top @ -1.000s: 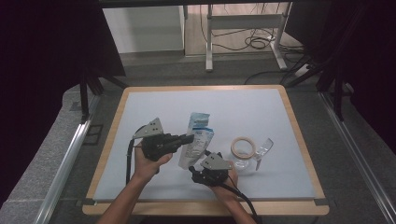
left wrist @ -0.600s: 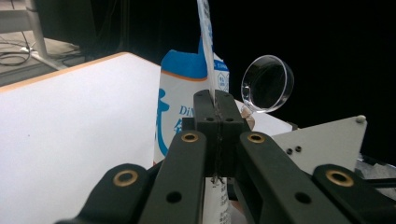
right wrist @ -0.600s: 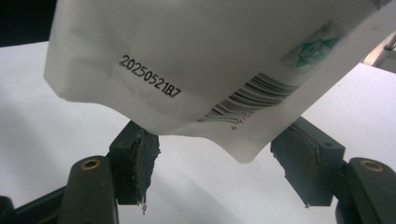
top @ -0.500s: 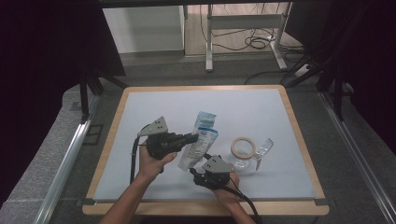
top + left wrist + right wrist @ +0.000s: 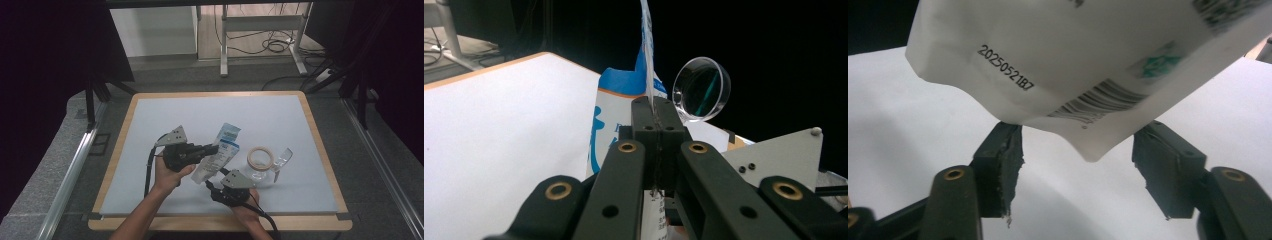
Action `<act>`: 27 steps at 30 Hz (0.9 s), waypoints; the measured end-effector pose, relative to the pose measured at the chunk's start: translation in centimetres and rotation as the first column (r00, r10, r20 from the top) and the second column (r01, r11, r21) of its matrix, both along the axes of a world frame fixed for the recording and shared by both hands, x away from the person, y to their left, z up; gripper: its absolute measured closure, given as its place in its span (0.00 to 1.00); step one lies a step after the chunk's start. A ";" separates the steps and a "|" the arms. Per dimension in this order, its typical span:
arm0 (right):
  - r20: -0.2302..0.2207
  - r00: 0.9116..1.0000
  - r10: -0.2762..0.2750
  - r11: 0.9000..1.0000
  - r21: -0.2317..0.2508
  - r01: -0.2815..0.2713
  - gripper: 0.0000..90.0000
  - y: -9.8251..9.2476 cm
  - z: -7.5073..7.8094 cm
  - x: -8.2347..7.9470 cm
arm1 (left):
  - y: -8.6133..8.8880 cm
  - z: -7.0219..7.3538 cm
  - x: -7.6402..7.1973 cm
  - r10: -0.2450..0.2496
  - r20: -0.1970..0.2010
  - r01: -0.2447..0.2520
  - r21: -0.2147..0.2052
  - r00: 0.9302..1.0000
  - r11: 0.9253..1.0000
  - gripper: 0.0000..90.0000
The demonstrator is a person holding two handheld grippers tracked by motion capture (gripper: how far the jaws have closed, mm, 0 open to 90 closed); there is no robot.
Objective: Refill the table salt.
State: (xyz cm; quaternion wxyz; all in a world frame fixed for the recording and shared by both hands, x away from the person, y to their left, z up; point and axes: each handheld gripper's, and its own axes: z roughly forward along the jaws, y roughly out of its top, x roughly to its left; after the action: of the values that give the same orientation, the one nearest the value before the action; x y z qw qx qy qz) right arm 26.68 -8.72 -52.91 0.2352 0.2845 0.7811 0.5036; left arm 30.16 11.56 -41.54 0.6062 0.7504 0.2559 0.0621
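A white and blue pouch [image 5: 222,147] hangs above the table, and my left gripper [image 5: 214,148] is shut on its thin side seam. In the left gripper view the jaws [image 5: 655,107] meet flat on that seam, with the pouch [image 5: 616,112] rising beyond them. My right gripper [image 5: 210,183] sits at the pouch's lower end. In the right gripper view its jaws [image 5: 1078,150] have just been closing. The pouch's bottom corner [image 5: 1073,55], printed with a barcode and date, hangs between them, and a gap still shows at the right pad.
A roll of tape [image 5: 260,157] lies on the white table top [image 5: 165,115], right of the pouch. A clear plastic piece [image 5: 281,160] lies beside the tape, and its round clear disc [image 5: 701,89] stands past the left jaws. A wooden rim [image 5: 320,145] edges the table.
The pouch has tilted a little, its top leaning more to the right. Both hands have stayed nearly where they were.
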 end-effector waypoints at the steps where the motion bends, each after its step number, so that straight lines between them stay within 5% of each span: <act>1: -0.001 1.000 0.000 1.000 -0.004 0.000 0.39 0.0 0.0 0.1 | 0.0 0.1 -0.1 -0.001 0.003 0.001 -0.005 1.000 1.000 1.00; 8: 0.035 0.999 -0.029 1.000 -0.011 0.029 0.30 -0.1 0.1 0.5 | -0.1 0.5 -0.6 -0.024 0.005 0.024 -0.019 1.000 1.000 1.00; 14: 0.052 0.998 0.025 1.000 0.010 -0.025 0.32 0.0 0.3 0.4 | -0.3 0.6 -0.6 -0.027 0.001 0.027 -0.023 1.000 0.999 1.00; 27: 0.081 0.997 0.015 1.000 0.004 -0.015 0.32 0.2 0.2 0.3 | -0.9 0.9 -0.7 -0.036 -0.001 0.036 -0.038 0.999 0.999 1.00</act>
State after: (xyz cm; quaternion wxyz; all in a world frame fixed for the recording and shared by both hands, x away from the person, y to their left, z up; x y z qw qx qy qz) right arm 26.98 -8.51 -52.73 0.2620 0.2587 0.7719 0.5183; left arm 29.48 10.70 -40.65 0.6211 0.7433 0.2441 0.0459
